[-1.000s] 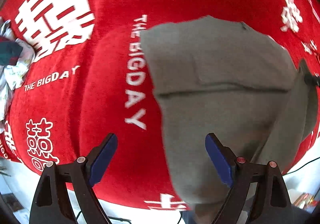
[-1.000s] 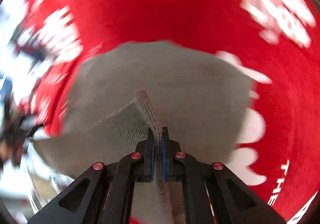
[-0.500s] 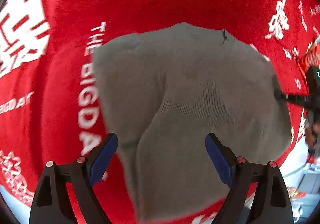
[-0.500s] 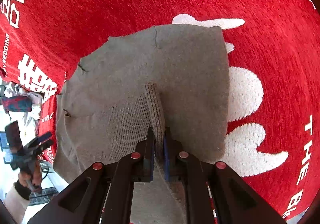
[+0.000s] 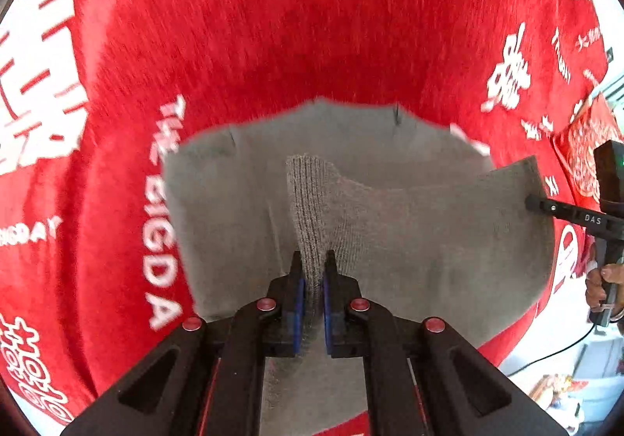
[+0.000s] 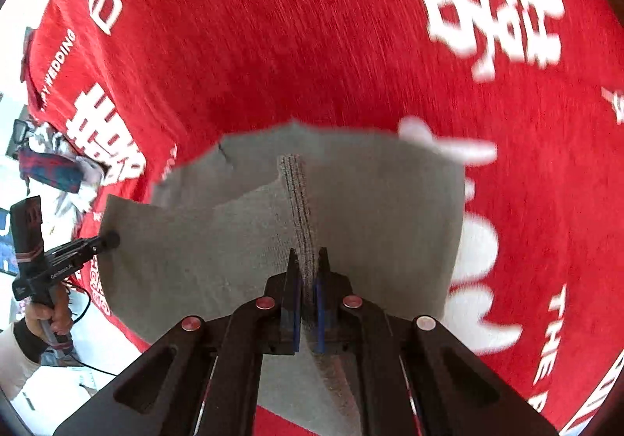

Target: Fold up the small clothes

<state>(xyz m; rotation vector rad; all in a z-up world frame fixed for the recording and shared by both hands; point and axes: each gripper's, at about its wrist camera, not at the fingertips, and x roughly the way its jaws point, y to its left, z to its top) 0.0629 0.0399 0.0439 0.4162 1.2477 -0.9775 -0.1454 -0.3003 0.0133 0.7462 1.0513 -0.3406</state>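
A gray knit garment (image 5: 409, 225) lies on a red cloth with white lettering (image 5: 312, 26). On the left, the left gripper (image 5: 312, 272) has just clamped its 2 blue-padded jaws onto a raised ribbed fold of the garment. On the right, the right gripper (image 6: 306, 268) pinches another ribbed edge, lifting that side off the cloth.

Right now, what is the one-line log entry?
left hand-held gripper: just closed on grey garment | right hand-held gripper: shut on garment | surface: red cloth
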